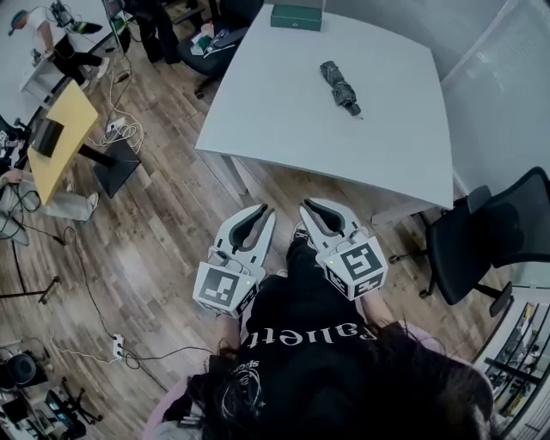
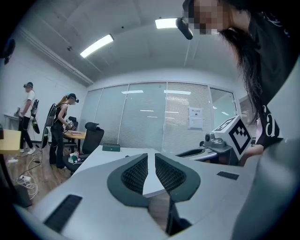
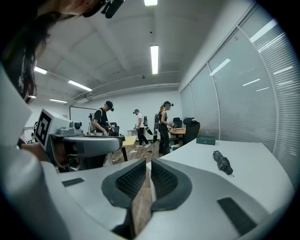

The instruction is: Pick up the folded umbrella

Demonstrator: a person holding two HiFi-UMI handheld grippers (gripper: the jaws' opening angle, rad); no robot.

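The folded umbrella [image 1: 340, 87], dark grey and rolled tight, lies on the white table [image 1: 275, 112] towards its far right part. In the right gripper view the umbrella [image 3: 222, 162] lies ahead and to the right on the table. Both grippers hang side by side over the wooden floor, short of the table's near edge and apart from the umbrella. My left gripper [image 1: 262, 212] [image 2: 151, 154] is shut with nothing in it. My right gripper [image 1: 308, 206] [image 3: 148, 161] is shut and empty too.
A green box [image 1: 296, 17] [image 3: 206, 140] sits at the table's far edge. A black office chair [image 1: 490, 236] stands right of the table, another [image 1: 210, 51] at its far left. A yellow desk [image 1: 60, 137], cables and several people [image 3: 164, 126] are off to the left.
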